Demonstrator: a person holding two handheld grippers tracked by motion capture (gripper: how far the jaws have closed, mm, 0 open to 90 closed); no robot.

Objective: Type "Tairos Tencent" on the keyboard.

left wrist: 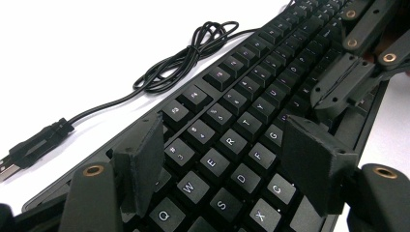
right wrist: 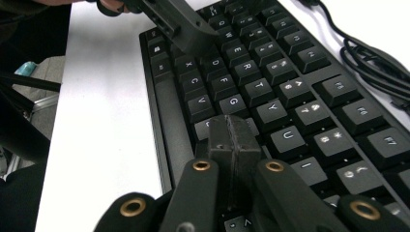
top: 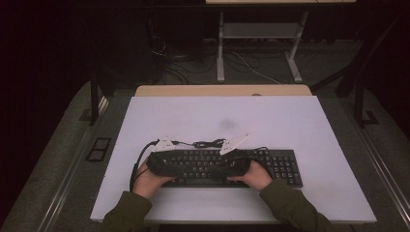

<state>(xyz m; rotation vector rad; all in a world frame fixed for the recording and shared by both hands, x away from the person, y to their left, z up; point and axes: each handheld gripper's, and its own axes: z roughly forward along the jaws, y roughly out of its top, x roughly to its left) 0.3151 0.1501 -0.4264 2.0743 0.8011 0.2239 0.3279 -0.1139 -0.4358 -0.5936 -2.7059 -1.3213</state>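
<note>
black keyboard (top: 278,162), white legends, coiled cable (left wrist: 188,53)

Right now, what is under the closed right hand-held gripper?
Under the right hand-held gripper lie the keyboard's letter keys, near H and U. Its jaws are shut, and the key directly beneath them is covered.

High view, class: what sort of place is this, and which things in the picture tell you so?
Probably a lab or workshop recording station, not a home desk. A white table holds just a black keyboard with its loose cable. Behind it, cables trail across the floor around the metal legs of another bench, and the surroundings are dark.
</note>
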